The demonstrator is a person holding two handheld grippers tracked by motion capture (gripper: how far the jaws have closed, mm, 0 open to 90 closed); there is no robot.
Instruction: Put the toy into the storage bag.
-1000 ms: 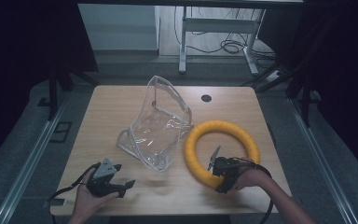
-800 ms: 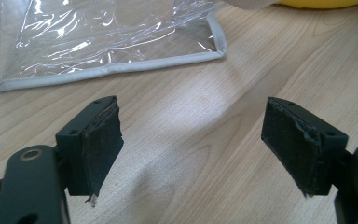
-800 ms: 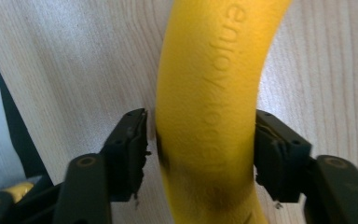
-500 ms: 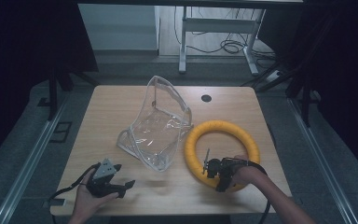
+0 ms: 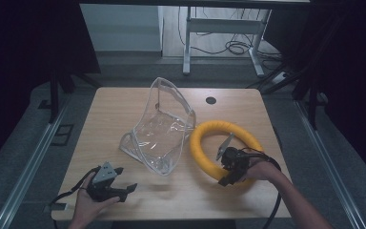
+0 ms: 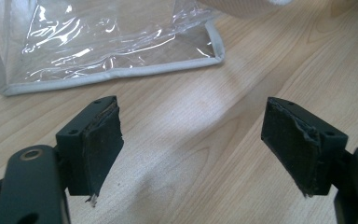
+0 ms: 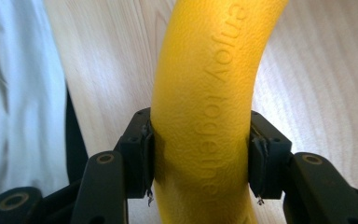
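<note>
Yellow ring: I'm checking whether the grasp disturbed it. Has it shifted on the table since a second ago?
No. The yellow ring lies where it did beside the clear bag, now clamped by the right gripper.

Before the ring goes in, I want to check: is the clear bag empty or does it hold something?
Empty, as far as shows. Through the clear bag you see just the table; the ring lies beside it.

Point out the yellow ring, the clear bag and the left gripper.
yellow ring (image 5: 198, 143): high view, its left arc.
clear bag (image 5: 159, 129): high view, its clear side panel.
left gripper (image 5: 126, 189): high view, between its fingertips.
</note>
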